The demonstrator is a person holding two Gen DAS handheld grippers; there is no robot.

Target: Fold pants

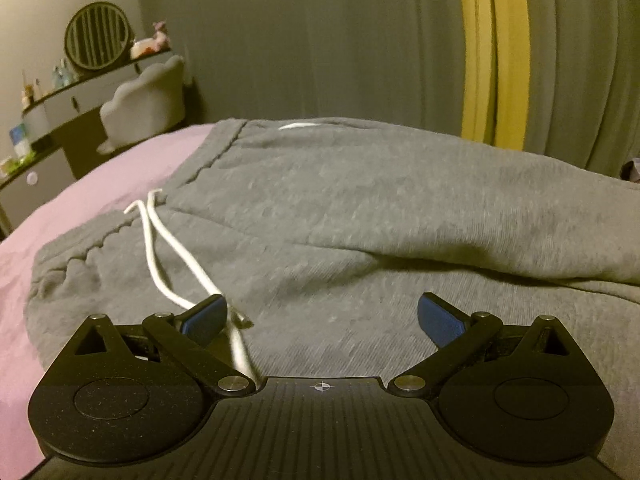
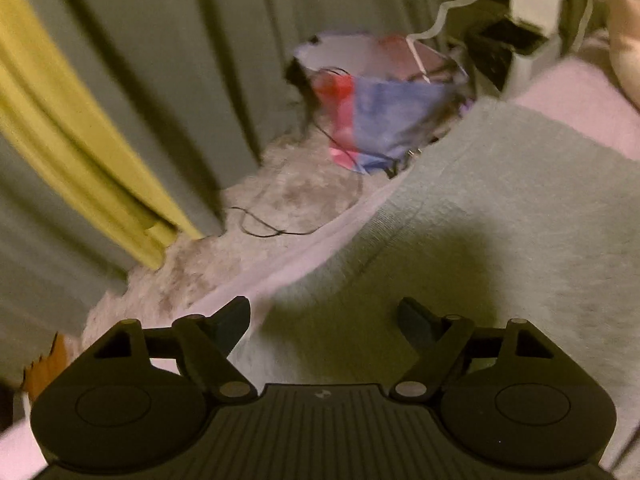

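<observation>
On the pink bed sheet (image 1: 100, 184) lie the grey pants (image 1: 340, 208), and everything else sits around them. At their left end is the waistband, with a white drawstring (image 1: 160, 256) trailing across the cloth. One pant leg already lies folded over the other, so the pants look folded in half the long way.

Just above the pants near the drawstring hangs the left gripper (image 1: 320, 316). Its blue fingers (image 1: 438, 320) stand wide apart and hold nothing, though the string runs close by the left one.

Further right along the pants, near the bed's edge, is the right gripper (image 2: 324, 322). Its fingers are wide too, with only grey cloth below them and nothing pinched. This view is blurry.

I think the step in hand is getting ready to grab for the next fold. Each gripper needs to come down and pinch an end of the pants, so one end can go over the other.

Beyond the pants, on the fluffy rug (image 2: 248, 216), stands a red and blue bag (image 2: 380, 116). It is open, but I cannot tell what is inside.
</observation>
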